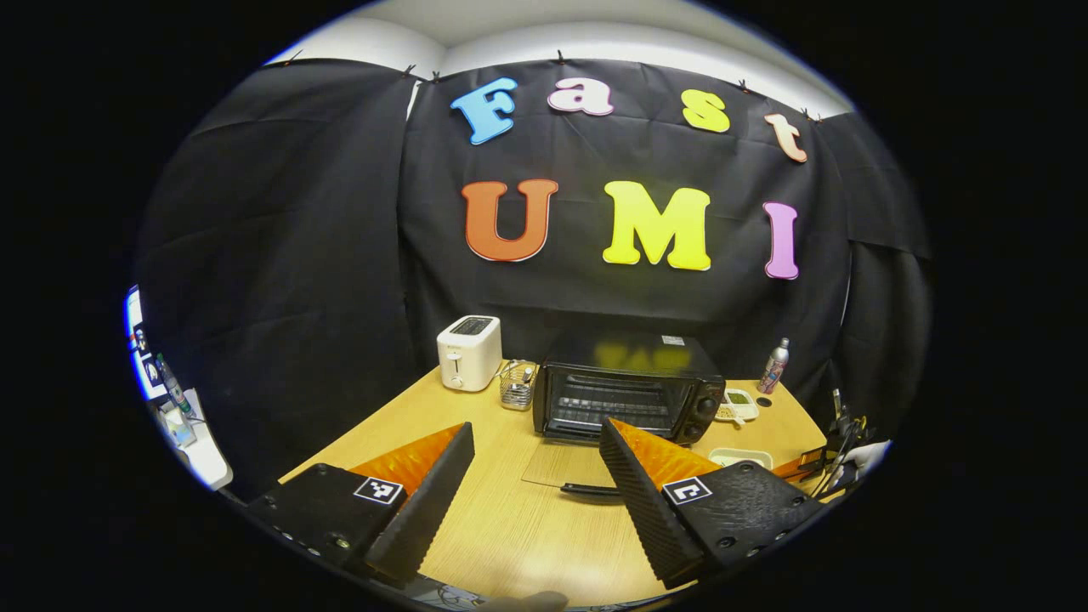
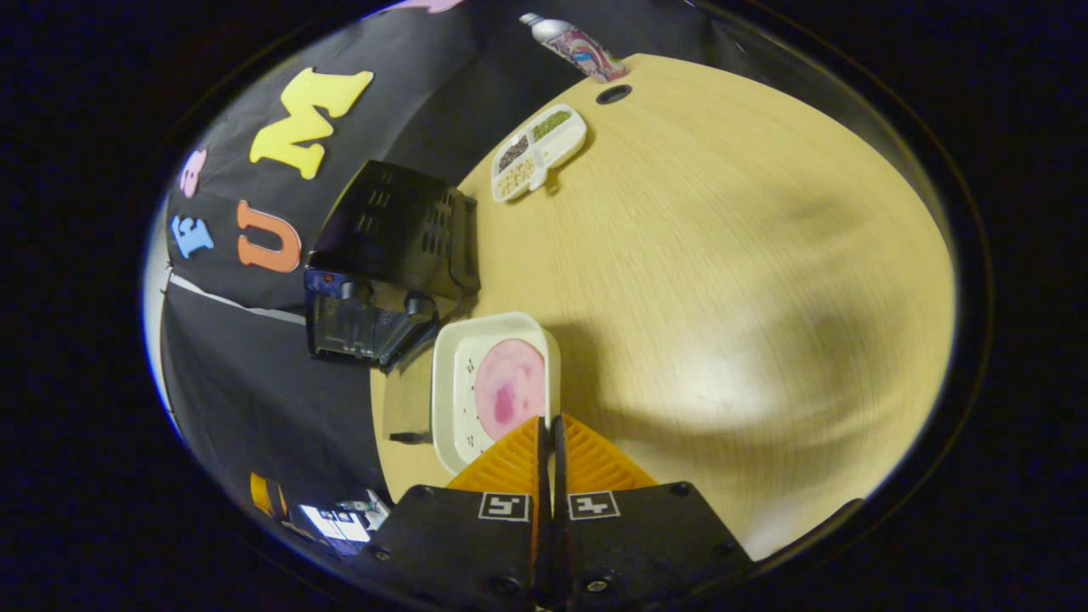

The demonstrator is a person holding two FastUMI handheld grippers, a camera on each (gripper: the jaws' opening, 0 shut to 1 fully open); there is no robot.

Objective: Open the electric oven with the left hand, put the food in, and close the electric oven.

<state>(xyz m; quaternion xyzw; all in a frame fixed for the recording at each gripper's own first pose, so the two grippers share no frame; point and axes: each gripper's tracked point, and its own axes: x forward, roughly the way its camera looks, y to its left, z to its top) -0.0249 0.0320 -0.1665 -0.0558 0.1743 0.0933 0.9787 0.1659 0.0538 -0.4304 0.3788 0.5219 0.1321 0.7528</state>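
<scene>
Left gripper view, left to right: white two-slot toaster, wire mesh basket, black electric oven with glass door folded down flat on the pale wooden bench. Left gripper fingers wide apart, holding nothing.

Right gripper view: right gripper fingers pressed together on the near rim of the white rectangular tray carrying a pink round food slice, just beside the oven.

Left gripper spread wide before open oven
</scene>
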